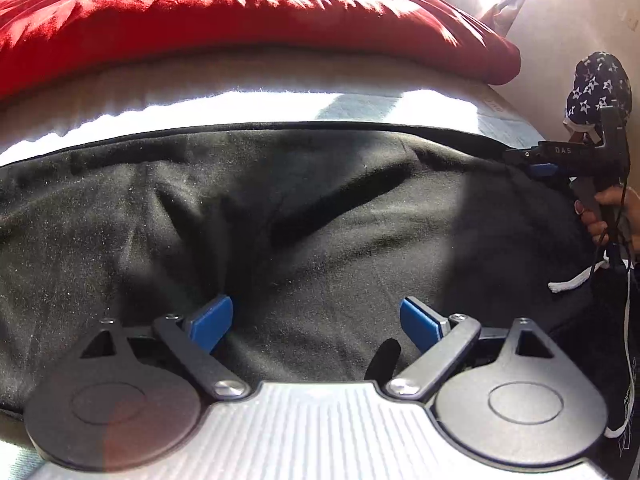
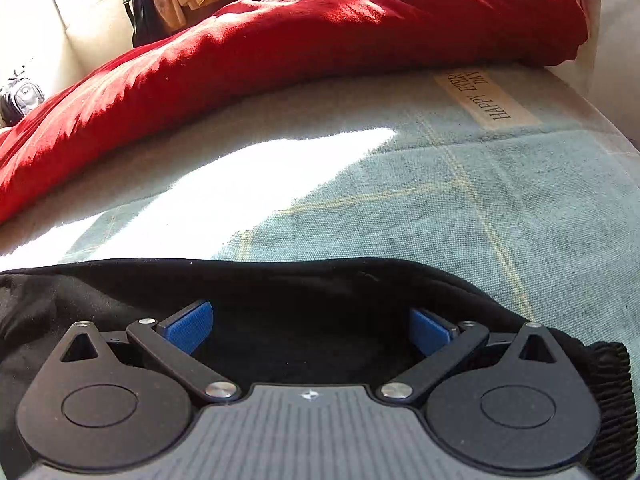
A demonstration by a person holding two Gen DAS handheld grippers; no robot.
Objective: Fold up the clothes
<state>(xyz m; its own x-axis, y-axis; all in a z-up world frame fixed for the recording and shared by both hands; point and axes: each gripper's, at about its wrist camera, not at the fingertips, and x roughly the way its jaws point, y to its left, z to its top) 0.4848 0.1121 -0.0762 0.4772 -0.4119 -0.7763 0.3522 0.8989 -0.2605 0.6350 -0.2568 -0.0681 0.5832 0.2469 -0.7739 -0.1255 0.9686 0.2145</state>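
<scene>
Both my left claw (image 1: 316, 322) and right claw (image 2: 312, 326) hang released over the black garment (image 1: 280, 208), whose long edge runs crosswise just ahead, probably nearer the right.

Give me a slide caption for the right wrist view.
Open right gripper poised over the black fabric garment on a pale green woven bedcover, crumpled red cloth behind.

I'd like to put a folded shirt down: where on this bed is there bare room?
The bare strip of pale green woven bedcover between the rumpled red cloth and the black fleece garment. The near side is crowded: the garment spreads under both open grippers.
</scene>
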